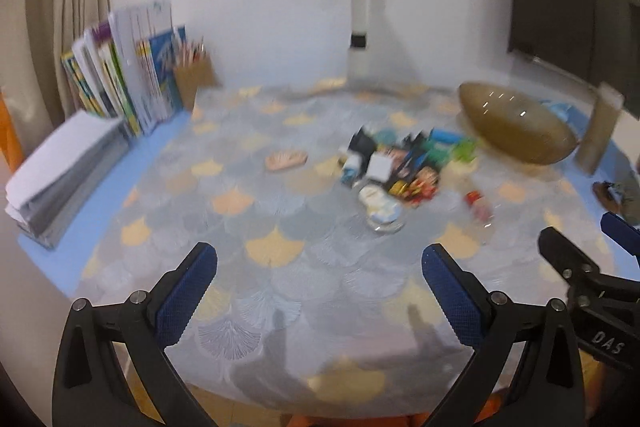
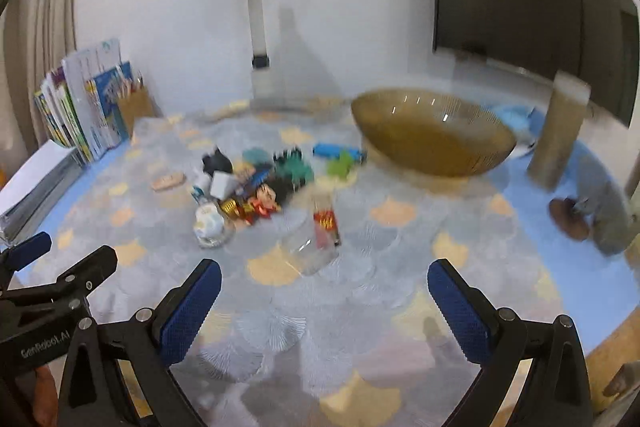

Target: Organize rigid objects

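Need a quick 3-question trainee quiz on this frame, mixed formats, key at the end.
1. True or false: the left gripper is shut on a toy.
2. Where does the amber bowl sit relative to the toy pile in the right wrist view? A) right of it, farther back B) left of it C) on top of it
3. Fill in: the pencil holder stands beside the upright ____ at the far left.

Key
1. False: both it and the right gripper are open and hold nothing.
2. A
3. books
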`<state>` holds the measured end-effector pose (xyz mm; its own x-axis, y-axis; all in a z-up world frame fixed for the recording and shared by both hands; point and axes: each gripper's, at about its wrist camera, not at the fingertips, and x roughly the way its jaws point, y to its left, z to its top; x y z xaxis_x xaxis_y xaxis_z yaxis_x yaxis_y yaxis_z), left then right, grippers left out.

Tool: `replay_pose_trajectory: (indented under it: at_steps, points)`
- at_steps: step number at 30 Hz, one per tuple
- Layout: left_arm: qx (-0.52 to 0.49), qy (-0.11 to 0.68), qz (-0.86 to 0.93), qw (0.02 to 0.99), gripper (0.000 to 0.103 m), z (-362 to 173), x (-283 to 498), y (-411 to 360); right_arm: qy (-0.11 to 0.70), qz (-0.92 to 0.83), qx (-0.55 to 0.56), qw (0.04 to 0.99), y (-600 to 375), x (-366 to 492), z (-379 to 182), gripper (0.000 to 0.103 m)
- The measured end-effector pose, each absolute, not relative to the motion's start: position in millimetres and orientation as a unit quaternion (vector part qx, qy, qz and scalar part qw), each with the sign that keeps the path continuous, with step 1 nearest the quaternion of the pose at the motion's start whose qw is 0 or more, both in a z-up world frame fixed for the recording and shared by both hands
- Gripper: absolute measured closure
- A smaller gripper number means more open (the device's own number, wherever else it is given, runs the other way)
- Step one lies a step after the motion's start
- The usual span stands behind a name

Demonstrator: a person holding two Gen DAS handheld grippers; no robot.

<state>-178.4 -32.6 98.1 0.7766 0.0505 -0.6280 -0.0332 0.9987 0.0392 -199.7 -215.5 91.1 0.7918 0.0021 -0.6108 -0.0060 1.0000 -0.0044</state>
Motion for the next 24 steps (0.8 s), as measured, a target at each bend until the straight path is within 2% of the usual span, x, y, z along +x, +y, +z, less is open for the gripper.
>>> replay_pose_trajectory:
  at_steps: [13,24]
  points:
    - [0.029,0.291,0.026,0.956,0.001,115,-208,-42,0.293,-0.003,-0.013,0.956,-226,-222,117,0.0]
    - [-0.003,0.337,0.008,0.942,0.001,83,-171,-14,0.34,0.001,-0.026,0.94,-213,-192,87,0.0]
